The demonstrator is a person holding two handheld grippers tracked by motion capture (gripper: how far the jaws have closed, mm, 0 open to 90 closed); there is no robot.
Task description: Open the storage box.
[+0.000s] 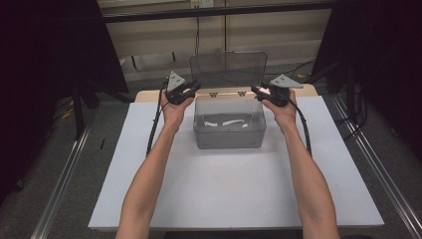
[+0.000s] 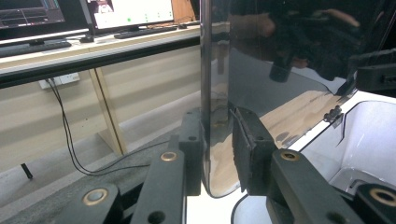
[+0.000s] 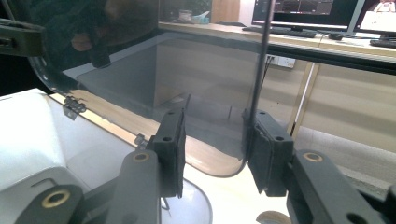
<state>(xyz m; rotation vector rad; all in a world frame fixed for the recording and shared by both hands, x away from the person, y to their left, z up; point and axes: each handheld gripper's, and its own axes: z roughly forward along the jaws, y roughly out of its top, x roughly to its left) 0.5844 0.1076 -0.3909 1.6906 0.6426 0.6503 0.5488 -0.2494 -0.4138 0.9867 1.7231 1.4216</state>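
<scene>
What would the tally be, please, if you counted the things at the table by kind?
Clear plastic box with its hinged lid standing open: 1
White pieces lying inside the box: 2, as far as the high view tells
Hand-held claws at the lid's edges, left claw and right claw: 2
White table board: 1
Total: 6

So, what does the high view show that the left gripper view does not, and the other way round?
High view: the whole white table, both forearms, and white pieces lying inside the box. Left gripper view: monitors on a desk behind, and, close up, the left hand-held gripper clamped on the lid edge. Both: the upright open lid and the box.
</scene>
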